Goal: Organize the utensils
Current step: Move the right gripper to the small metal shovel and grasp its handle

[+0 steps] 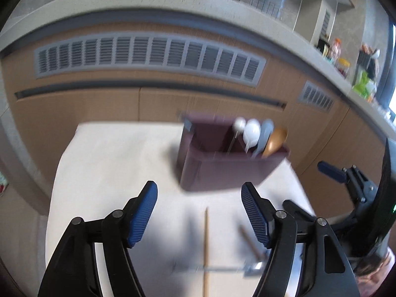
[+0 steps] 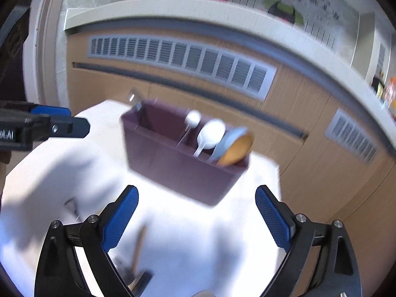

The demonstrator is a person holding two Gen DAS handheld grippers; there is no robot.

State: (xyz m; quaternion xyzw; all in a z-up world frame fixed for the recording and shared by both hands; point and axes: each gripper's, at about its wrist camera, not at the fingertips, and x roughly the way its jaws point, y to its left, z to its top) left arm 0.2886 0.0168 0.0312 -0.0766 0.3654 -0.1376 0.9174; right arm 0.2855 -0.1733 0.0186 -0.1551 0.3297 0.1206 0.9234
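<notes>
The caddy (image 1: 222, 158) is your landmark. Its left compartment stands open from above; the right one is crowded by upright spoons (image 1: 257, 133). On the table (image 1: 111, 163), bare surface lies left of the caddy. Nearer you than it, a chopstick (image 1: 206, 242) and other blurred utensils lie loose.

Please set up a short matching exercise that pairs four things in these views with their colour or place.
Things:
1. utensil holder
2. wooden spoon
3. chopstick
4. left gripper

Descriptions:
A. lying flat on the white table
B. open, holding nothing
C. dark maroon, with compartments
D. standing bowl-up in the holder's right end

Pairs: 1-C, 2-D, 3-A, 4-B
</notes>
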